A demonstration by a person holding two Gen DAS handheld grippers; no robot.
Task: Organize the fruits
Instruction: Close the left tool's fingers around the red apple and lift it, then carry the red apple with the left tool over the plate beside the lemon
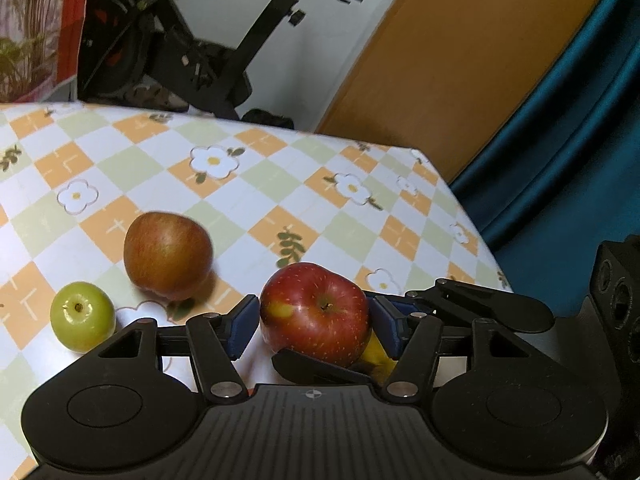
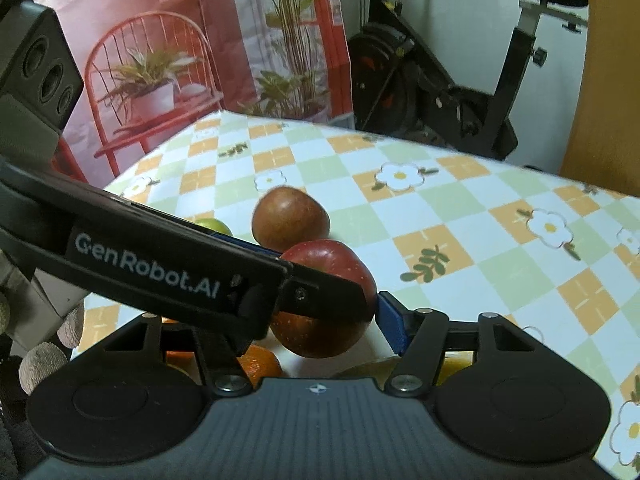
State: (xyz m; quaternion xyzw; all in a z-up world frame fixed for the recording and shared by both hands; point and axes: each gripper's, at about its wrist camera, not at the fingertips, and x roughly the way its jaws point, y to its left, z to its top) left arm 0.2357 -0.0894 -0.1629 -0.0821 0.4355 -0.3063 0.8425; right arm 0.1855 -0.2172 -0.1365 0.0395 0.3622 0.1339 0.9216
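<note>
A red apple [image 1: 316, 312] sits between the blue pads of my left gripper [image 1: 314, 316], which is shut on it. My right gripper [image 2: 320, 332] holds the same red apple [image 2: 332, 264] crosswise. Its right pad touches the fruit, and its left pad is hidden behind the left gripper's finger [image 2: 328, 296]. In the left wrist view the right gripper's fingers [image 1: 500, 308] reach in from the right, one of them under the apple. On the tablecloth lie a brownish apple [image 1: 168, 256] and a small green apple [image 1: 82, 316].
A banana [image 1: 376, 356] and an orange [image 2: 260, 364] lie just below the grippers. The checked floral table [image 1: 280, 184] ends close on the right [image 1: 472, 216]. An exercise bike [image 2: 460, 92] stands behind it. A gloved hand [image 2: 40, 356] shows at the left.
</note>
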